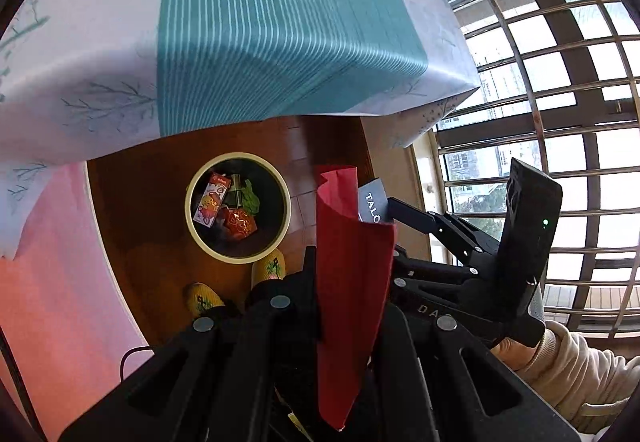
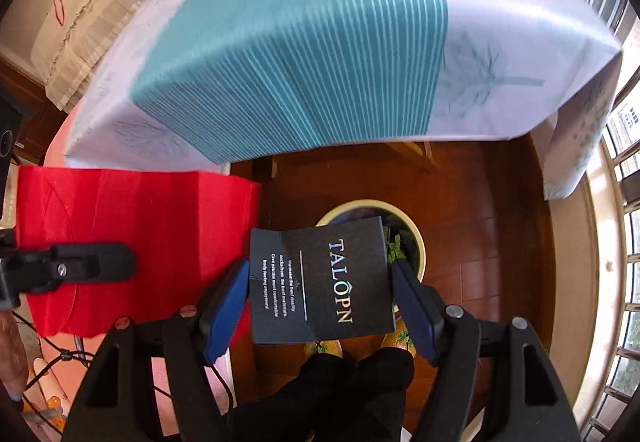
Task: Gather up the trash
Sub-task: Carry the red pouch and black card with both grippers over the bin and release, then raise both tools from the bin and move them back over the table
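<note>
While the dark card (image 2: pixel 320 282) is pinched by its two side edges in the right gripper (image 2: pixel 320 306), it hangs right above the round bin (image 1: pixel 238 207) on the floor, likely so it can drop straight in. The left gripper (image 1: pixel 352 282) has its jaws clenched on a red paper (image 1: pixel 352 262), up off the floor beside the card. The bin already has a small box (image 1: pixel 210 199) and wrappers, just past the edge of the cloth-covered counter (image 2: pixel 300 41).
</note>
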The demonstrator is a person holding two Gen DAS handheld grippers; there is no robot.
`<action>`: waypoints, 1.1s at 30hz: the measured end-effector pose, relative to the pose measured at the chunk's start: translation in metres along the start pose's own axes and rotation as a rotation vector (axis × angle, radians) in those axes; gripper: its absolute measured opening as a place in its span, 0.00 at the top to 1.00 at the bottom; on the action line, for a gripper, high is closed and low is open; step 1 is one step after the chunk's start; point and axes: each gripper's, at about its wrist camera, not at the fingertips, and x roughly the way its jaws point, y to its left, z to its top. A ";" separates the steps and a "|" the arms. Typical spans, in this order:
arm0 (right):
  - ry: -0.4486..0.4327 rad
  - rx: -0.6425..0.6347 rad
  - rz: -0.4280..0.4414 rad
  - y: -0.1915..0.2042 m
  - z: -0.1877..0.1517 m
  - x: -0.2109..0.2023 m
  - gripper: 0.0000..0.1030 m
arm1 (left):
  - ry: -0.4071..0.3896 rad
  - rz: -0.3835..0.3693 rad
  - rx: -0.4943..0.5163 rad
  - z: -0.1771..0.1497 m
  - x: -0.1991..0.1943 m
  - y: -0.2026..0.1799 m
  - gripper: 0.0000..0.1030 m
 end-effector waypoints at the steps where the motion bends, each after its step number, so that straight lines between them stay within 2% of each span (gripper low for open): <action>1: 0.011 0.013 0.005 -0.007 -0.003 0.015 0.31 | 0.006 0.015 -0.003 -0.001 0.015 0.004 0.97; 10: 0.102 0.066 -0.013 -0.063 -0.021 0.150 0.31 | 0.062 0.151 -0.099 0.000 0.168 0.063 0.96; 14: 0.138 0.064 -0.015 -0.077 -0.026 0.202 0.30 | 0.068 0.194 -0.130 0.005 0.221 0.088 0.94; 15: 0.145 0.070 -0.010 -0.080 -0.028 0.213 0.30 | 0.067 0.209 -0.130 0.007 0.235 0.094 0.91; 17: 0.152 0.078 -0.010 -0.086 -0.027 0.229 0.30 | 0.060 0.239 -0.132 0.009 0.255 0.102 0.73; 18: 0.154 0.079 -0.012 -0.088 -0.028 0.236 0.30 | 0.056 0.251 -0.129 0.010 0.263 0.104 0.67; 20: 0.154 0.079 -0.036 -0.093 -0.028 0.248 0.29 | 0.055 0.286 -0.119 0.011 0.278 0.111 0.46; 23: 0.160 0.085 -0.053 -0.100 -0.030 0.257 0.29 | 0.077 0.350 -0.118 0.010 0.295 0.119 0.28; 27: 0.167 0.077 -0.060 -0.105 -0.032 0.262 0.28 | 0.099 0.401 -0.140 0.005 0.304 0.130 0.24; 29: 0.170 0.065 -0.059 -0.105 -0.032 0.260 0.28 | 0.095 0.417 -0.144 0.003 0.304 0.132 0.18; 33: 0.170 0.047 -0.056 -0.105 -0.032 0.258 0.28 | 0.071 0.448 -0.142 -0.003 0.298 0.133 0.18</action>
